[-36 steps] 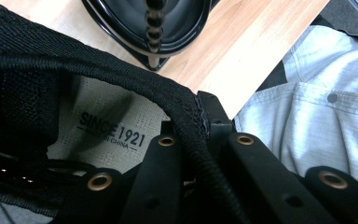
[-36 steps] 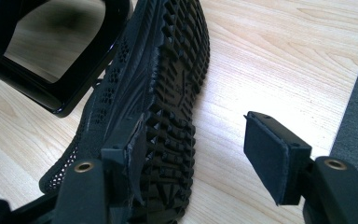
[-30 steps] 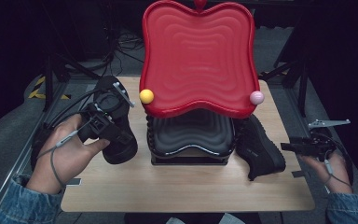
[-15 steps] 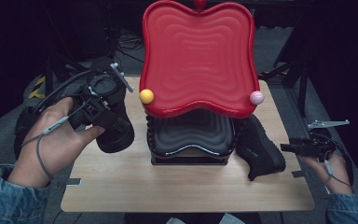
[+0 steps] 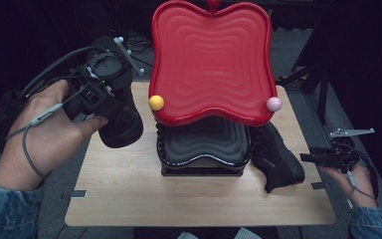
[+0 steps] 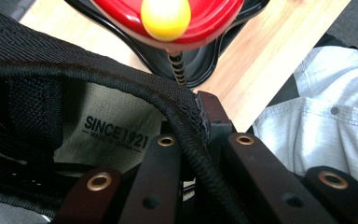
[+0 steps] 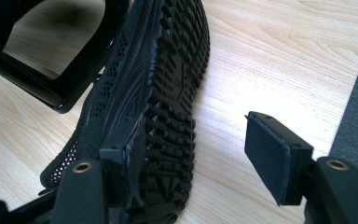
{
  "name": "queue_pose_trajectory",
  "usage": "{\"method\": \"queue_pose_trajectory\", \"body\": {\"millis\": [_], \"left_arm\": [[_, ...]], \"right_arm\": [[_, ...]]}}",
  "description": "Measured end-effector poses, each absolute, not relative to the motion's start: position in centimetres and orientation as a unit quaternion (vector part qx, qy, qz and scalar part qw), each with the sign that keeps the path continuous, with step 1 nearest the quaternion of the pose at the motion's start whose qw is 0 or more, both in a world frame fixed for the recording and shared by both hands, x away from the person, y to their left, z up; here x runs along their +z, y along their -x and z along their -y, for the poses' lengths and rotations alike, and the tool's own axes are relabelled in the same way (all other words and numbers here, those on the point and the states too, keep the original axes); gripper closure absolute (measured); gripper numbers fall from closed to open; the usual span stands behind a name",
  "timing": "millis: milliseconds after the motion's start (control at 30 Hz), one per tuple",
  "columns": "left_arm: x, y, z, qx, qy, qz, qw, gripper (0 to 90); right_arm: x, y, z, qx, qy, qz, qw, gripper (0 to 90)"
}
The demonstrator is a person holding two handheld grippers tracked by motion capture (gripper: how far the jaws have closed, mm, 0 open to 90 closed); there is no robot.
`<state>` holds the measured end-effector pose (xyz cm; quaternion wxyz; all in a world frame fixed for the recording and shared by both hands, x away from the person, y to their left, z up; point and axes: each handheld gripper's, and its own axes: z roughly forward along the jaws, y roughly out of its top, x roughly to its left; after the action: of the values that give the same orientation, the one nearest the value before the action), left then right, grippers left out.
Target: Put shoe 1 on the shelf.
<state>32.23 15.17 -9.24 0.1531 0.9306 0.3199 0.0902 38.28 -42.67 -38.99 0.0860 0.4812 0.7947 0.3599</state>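
Black shoe [image 5: 122, 127] hangs off the L tongs [image 5: 110, 107], above the worktop's [image 5: 199, 199] L rear corner, just beside the red tray's [image 5: 211, 59] L edge, toe pointing down twd the wood. In the left gripper view the tongs are pinching the shoe's collar [image 6: 186, 116]: padded rim runs btwn the two jaws, jaws pressed tight on it, insole w/ "SINCE 1921" print [image 6: 114, 133] visible inside. Person's L hand [image 5: 54, 124] wraps the gripper body, cable looping over the wrist, denim sleeve [image 5: 5, 209] at the bottom edge.

Second black shoe [image 5: 278, 159] lies on its side on the worktop's R part, leaning agst the black rack [image 5: 204, 149] under the tray, sole facing outward to the R. In the right gripper view its tread [image 7: 168, 93] fills the middle; R tongs [image 7: 200, 154] are spread, one pad touching or just at the sole's heel end, other pad [image 7: 270, 158] well off it over bare wood. Can't tell if the near pad presses. R hand [image 5: 350, 179] sits at the worktop's R edge, tongs [image 5: 311, 158] aimed at that shoe.

Red wavy tray stands tilted up on the black rack, centre-rear. Yellow ball [image 5: 156, 102] at its lower L corner, pink ball [image 5: 273, 104] at lower R. Yellow ball also shows close above the held shoe in the left gripper view [image 6: 165, 18].
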Motion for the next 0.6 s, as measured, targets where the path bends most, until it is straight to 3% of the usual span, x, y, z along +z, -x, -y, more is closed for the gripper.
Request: {"method": "queue_pose_trajectory", "body": {"millis": [600], "left_arm": [[-4.2,-31.5,-13.4,0.125,-0.934,-0.29,0.165,87.7]], "right_arm": [[-39.3,-37.2,43.9,0.357,-0.497,-0.786,0.086,38.8]]}}
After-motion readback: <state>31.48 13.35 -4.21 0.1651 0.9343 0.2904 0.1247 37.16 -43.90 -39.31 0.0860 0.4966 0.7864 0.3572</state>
